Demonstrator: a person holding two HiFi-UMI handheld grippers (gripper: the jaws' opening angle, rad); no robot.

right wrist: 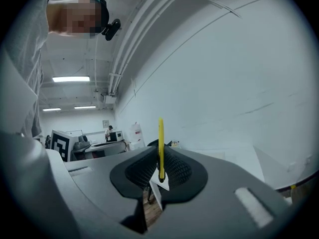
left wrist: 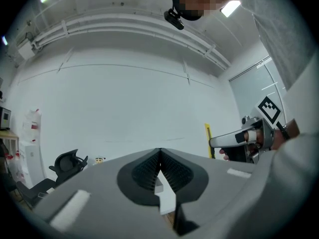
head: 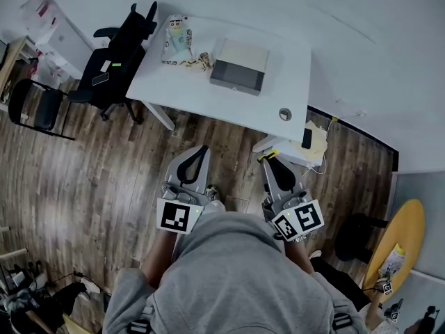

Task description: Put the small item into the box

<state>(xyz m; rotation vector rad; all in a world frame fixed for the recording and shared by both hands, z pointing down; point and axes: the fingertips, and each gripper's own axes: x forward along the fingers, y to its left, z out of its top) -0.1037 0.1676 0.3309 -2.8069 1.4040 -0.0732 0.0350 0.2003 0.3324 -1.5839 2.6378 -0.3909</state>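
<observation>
A wooden floor (head: 104, 172) lies under a white counter (head: 278, 82), and a grey box (head: 238, 66) stands on this counter. Just left of the box lies a small brown item (head: 202, 61), and further left a toy figure (head: 177, 40). Well apart from the box, the left hand-held gripper (left wrist: 159, 152) has its jaws together with nothing between them. The right hand-held gripper (right wrist: 160, 158) is closed on a thin yellow stick (right wrist: 160, 138).
</observation>
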